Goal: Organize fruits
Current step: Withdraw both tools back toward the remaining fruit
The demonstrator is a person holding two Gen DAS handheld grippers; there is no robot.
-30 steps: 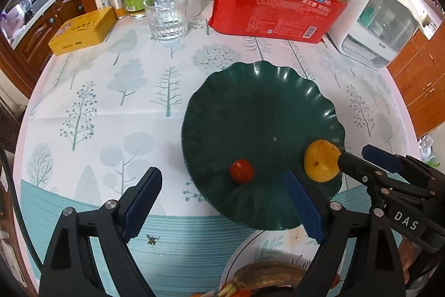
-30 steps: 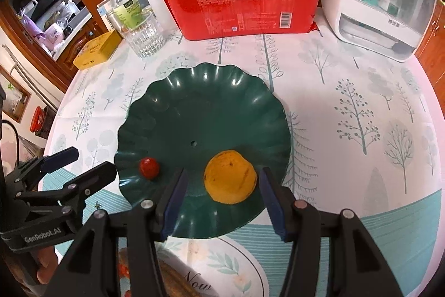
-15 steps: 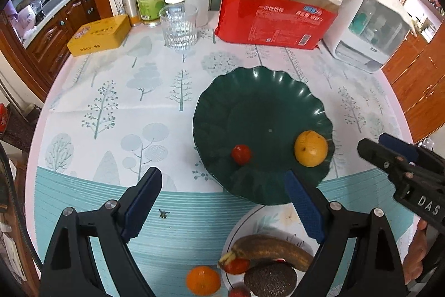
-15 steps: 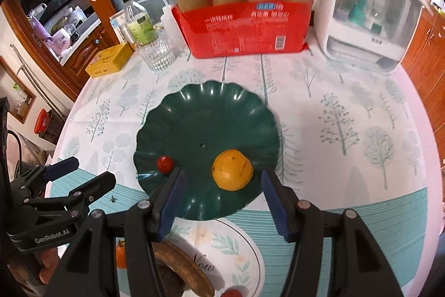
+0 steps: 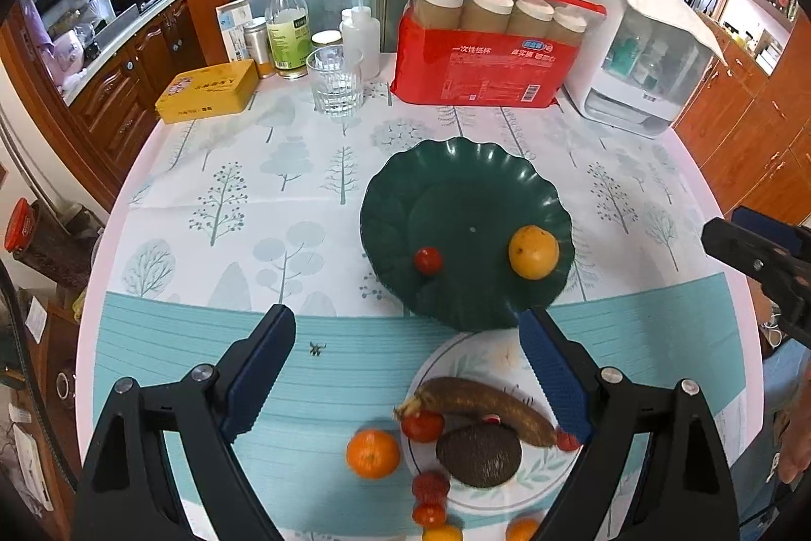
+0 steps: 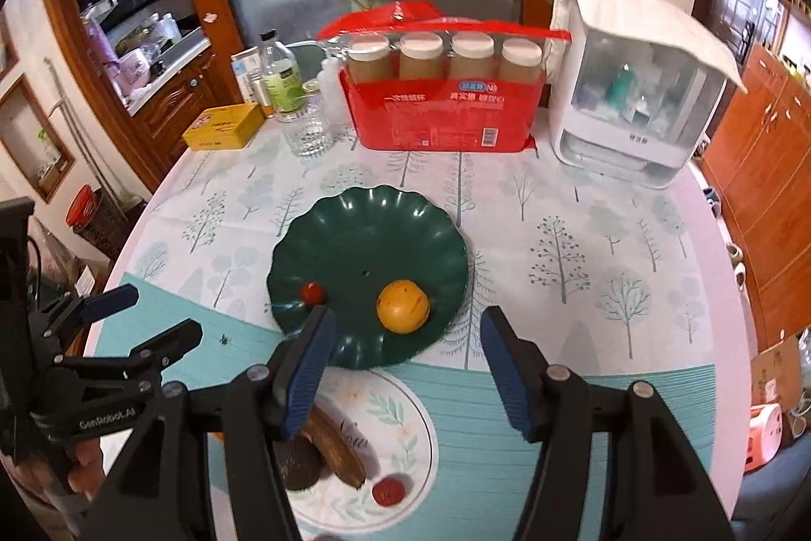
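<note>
A dark green scalloped plate (image 5: 456, 186) holds a yellow-orange fruit (image 5: 533, 251) and a cherry tomato (image 5: 428, 260). In front of it, a white patterned plate (image 5: 486, 353) carries a brown banana (image 5: 486, 404), an avocado (image 5: 479, 455) and small tomatoes. A mandarin (image 5: 373, 453) lies on the cloth beside it. My left gripper (image 5: 405, 323) hangs wide open and empty above the near rim. My right gripper (image 6: 408, 320) hovers above and short of the orange fruit (image 6: 403, 305). Its jaws are opening, with nothing between them.
Along the back stand a red pack of paper cups (image 5: 481, 64), a drinking glass (image 5: 335, 87), a yellow tin (image 5: 208, 91), bottles and a white appliance (image 5: 643, 69). A small insect (image 5: 316, 349) sits on the tablecloth. The round table's edge curves close on both sides.
Both grippers have risen and drawn back from the green plate. The right jaws have widened, and the orange fruit stays on the plate. The white plate of fruit has come into view.
</note>
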